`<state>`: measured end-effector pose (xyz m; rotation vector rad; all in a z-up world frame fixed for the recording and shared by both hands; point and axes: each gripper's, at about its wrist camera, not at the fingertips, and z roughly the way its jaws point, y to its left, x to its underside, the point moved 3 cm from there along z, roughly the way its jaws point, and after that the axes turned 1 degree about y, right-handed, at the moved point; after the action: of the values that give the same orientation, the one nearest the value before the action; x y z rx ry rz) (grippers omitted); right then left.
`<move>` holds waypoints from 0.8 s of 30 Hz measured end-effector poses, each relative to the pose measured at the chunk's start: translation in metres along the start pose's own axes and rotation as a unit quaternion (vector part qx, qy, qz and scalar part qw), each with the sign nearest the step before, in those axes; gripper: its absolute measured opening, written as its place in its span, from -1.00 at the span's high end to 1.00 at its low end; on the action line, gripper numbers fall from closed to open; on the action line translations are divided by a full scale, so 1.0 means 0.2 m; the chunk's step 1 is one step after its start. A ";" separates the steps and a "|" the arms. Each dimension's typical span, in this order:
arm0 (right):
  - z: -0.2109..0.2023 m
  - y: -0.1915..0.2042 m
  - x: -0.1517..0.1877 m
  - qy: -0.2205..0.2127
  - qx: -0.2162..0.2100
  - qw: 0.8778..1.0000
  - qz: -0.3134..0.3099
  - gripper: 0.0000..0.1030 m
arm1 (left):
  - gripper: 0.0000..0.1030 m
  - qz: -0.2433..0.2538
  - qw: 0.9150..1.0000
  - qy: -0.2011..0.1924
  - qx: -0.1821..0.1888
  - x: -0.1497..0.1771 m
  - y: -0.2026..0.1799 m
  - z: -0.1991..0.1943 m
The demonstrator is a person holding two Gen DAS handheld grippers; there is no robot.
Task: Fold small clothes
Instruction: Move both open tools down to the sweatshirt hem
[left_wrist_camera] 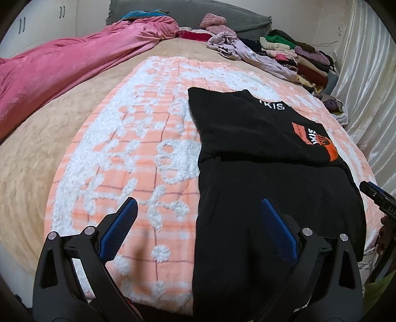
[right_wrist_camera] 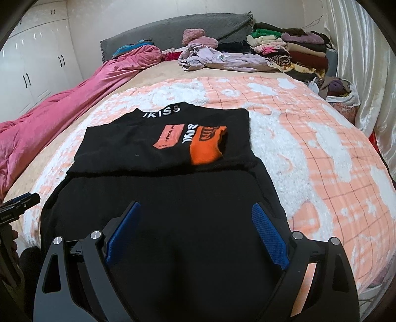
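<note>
Left claw: your left gripper (left_wrist_camera: 198, 208) stands with its jaws spread wide and nothing between the blue pads (left_wrist_camera: 118, 228). In the left wrist view one pad hangs over the blanket, the other over the garment's left edge.
Garment, left wrist view: the black top (left_wrist_camera: 259, 173) lies flat from 6 o'clock up to 1 o'clock. Its upper part is folded over the lower, white lettering near the far edge, orange print (left_wrist_camera: 314, 136) at 2 o'clock.
Blanket: the peach-and-white blanket (left_wrist_camera: 138, 138) fills the centre and lies under the garment.
Pink quilt: bunched along 9 to 11 o'clock (left_wrist_camera: 61, 64), on the beige sheet (left_wrist_camera: 37, 148).
Clothes pile: stacked clothes (left_wrist_camera: 297, 57) at 1 o'clock, by the grey headboard (left_wrist_camera: 188, 10).
Other tool: your right gripper's tip shows at 3 o'clock, just beside the garment's right edge.
Right claw: your right gripper (right_wrist_camera: 196, 210) is likewise spread wide, holding nothing. In the right wrist view both pads hover over the black top (right_wrist_camera: 173, 210); contact cannot be told.
Garment, right wrist view: it runs from 6 o'clock to centre, with the fold line crossing mid-frame.
Left tool seen here: at 9 o'clock, near the garment's left edge.
Wardrobe: white doors (right_wrist_camera: 32, 67) at 10 o'clock.
Bag: a white bag (right_wrist_camera: 344, 94) of clothes at 2 o'clock, beside the curtain (right_wrist_camera: 371, 74).
</note>
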<state>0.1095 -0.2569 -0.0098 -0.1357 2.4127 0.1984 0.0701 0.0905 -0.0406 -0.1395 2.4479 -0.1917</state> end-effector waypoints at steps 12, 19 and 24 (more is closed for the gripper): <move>-0.06 -0.08 0.12 0.011 0.004 1.000 0.010 -0.75 | -0.81 0.003 1.000 0.017 -0.010 0.13 0.05 -0.05; -0.10 -0.13 0.19 0.019 0.011 1.000 0.016 -0.75 | -0.80 0.001 0.999 0.039 -0.007 0.24 0.07 -0.05; -0.12 -0.17 0.26 0.026 0.021 0.999 0.019 -0.75 | -0.77 0.010 0.998 0.059 0.006 0.33 0.04 -0.04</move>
<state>0.0605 -0.2978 -0.0290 -0.0768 2.4717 0.1629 0.0140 0.0888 -0.0776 -0.1021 2.5639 -0.2115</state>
